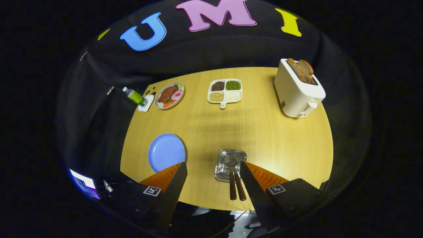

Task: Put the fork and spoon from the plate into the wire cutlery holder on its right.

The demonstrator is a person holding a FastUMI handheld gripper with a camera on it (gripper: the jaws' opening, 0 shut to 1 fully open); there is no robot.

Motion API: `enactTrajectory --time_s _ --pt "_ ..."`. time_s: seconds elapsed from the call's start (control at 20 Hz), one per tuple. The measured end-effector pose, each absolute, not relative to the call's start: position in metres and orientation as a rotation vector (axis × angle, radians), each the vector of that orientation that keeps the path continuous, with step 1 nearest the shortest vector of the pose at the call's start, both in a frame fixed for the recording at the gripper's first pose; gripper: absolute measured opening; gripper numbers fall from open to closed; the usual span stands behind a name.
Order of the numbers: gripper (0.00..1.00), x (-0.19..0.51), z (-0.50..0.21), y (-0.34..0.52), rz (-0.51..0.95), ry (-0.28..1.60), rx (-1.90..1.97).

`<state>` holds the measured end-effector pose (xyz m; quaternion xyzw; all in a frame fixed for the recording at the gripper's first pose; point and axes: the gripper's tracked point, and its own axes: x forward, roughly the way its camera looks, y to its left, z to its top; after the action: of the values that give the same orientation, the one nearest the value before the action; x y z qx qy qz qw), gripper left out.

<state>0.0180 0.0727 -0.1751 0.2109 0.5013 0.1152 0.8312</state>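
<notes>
Across the round wooden table (pixel 257 132), taken here as the landmark, the task looks finished or nearly so. Toward its far right rim stands a white toaster (pixel 297 91) with two bread slices (pixel 302 70) poking from the slots. At the table's near left edge lies the blue plate (pixel 166 152), bare, with nothing on it. To that plate's right, near the table's front edge, sits the wire cutlery holder (pixel 230 164), a small metal basket. The fork and spoon (pixel 236 185) both rest in it, metal heads inside and brown handles sticking out side by side toward the table's front rim; which handle belongs to which piece I cannot tell.

On the table's far side sits a four-part divided tray (pixel 225 91) holding dark beans, green beans and pale beans, its fourth section seemingly bare. Left of it, an oval dish (pixel 170 95) carries meat and vegetables, and a green bottle (pixel 134 96) rests on a small white coaster at the far left rim.

The gripper (pixel 214 170) hangs above the table's front edge, fingers spread wide and gripping nothing, the holder just inside the right finger.
</notes>
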Motion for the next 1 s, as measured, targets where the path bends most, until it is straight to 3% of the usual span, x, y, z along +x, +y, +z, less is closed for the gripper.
enactTrajectory --time_s 0.65,1.0 --pt "0.99 0.029 -0.103 0.028 0.203 0.567 0.264" --pt "1.00 0.021 -0.093 0.036 0.254 0.478 0.214"
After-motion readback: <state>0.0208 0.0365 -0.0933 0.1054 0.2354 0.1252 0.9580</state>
